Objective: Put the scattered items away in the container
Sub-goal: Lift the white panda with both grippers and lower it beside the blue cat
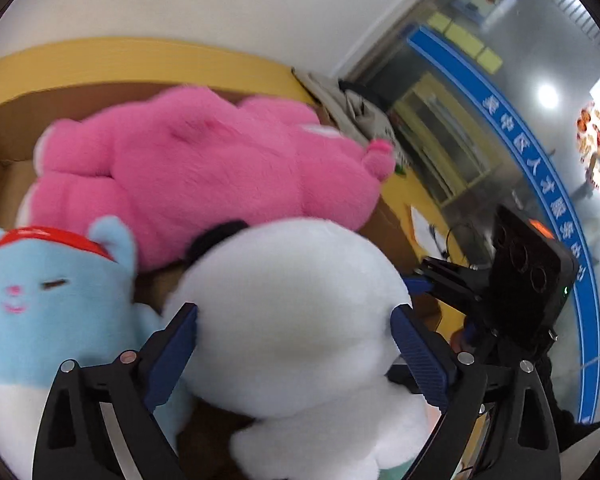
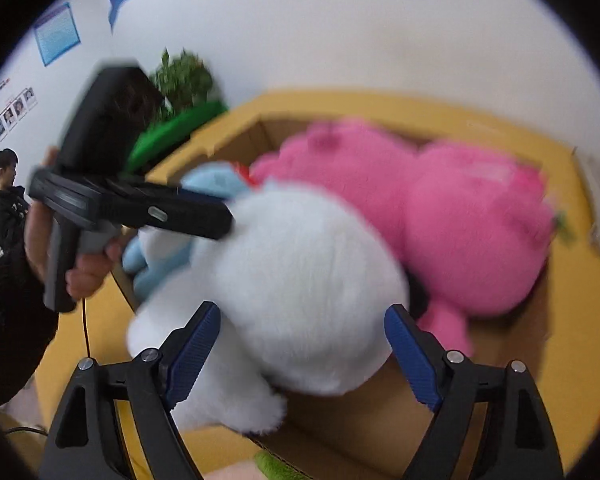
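A big white plush toy [image 1: 292, 280] [image 2: 300, 260] lies at the near side of an open cardboard box [image 1: 4, 120] [image 2: 360, 420]. It rests against a pink plush [image 1: 204, 168] [image 2: 460, 220] and beside a light blue plush cat with a red cap [image 1: 40, 292] [image 2: 216, 184], both inside the box. My left gripper [image 1: 296, 336] stands wide open with the white plush between its blue pads. My right gripper [image 2: 300, 340] is also open around the same plush, and its right pad stands clear of the fur. Each gripper shows at the edge of the other's view.
The box sits on a yellow surface [image 1: 140, 60] [image 2: 100, 320]. A potted plant [image 2: 184, 76] and a green object [image 2: 176, 132] stand behind the box's left corner. A beige cloth [image 1: 340, 100] lies at its far right. A person [image 2: 6, 192] stands at the far left by the wall.
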